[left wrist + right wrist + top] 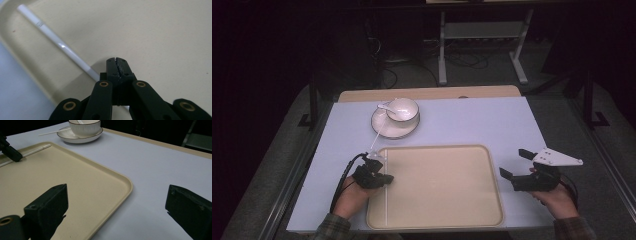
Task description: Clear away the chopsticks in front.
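We saw the beige tray [447,190] on the pale blue table [472,122], dark room beyond. The left gripper [117,63] was clenched on a white chopstick [57,43] lying along the tray's left rim. The right gripper [117,207] gaped empty beside the tray's right edge.

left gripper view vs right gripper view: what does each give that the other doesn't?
Extra in the left gripper view: the left tongs seen close up and shut. The white chopstick runs under them and has a small printed mark near its far end.

Extra in the right gripper view: the right tongs open above the tray's edge, the bowl on its plate, and a second chopstick by the plate.

Shared: the beige tray, the chopstick lying in it, and the pale table.
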`<state>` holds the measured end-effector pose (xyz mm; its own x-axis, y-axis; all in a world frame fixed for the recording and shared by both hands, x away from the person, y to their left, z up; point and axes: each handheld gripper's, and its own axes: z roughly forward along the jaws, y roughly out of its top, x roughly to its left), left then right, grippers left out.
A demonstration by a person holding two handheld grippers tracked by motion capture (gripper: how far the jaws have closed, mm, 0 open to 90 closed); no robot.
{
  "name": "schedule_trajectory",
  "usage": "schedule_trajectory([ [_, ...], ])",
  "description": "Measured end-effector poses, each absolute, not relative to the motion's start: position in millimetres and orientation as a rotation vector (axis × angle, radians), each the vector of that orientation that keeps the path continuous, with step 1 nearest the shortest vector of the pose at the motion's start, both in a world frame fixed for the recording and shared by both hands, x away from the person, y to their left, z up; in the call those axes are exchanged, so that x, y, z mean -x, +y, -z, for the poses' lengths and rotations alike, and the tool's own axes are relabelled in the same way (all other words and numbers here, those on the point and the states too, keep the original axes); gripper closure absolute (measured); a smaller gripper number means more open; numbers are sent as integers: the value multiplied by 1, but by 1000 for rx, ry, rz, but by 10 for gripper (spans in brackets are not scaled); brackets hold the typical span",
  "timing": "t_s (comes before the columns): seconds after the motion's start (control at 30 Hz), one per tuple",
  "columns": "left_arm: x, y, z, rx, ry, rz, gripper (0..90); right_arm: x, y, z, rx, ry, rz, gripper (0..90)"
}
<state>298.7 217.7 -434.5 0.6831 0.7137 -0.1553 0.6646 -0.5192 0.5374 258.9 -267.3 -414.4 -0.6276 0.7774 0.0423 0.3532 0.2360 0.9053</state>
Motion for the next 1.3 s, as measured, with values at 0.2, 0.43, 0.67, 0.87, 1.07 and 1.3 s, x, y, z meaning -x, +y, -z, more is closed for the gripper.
schedule_trajectory([
  [0.2,-300,227,434,-2303,1085,-123,894,-259,-267,414,-1038,2094,-1366,39],
  [0.43,-302,226,434,-2301,1063,-115,893,-259,-266,414,-1039,2094,-1356,39],
  [0.67,-304,232,428,-2240,1038,-142,835,-257,-267,414,-1045,2093,-1353,39],
  [0.87,-308,235,424,-2200,1039,-187,655,-256,-270,415,-1040,2094,-1355,39],
  [1.07,-313,238,421,-2192,1043,-236,560,-255,-270,415,-1036,2097,-1360,39],
  [1.3,-319,242,417,-2172,1032,-261,439,-255,-269,415,-1036,2095,-1361,39],
])
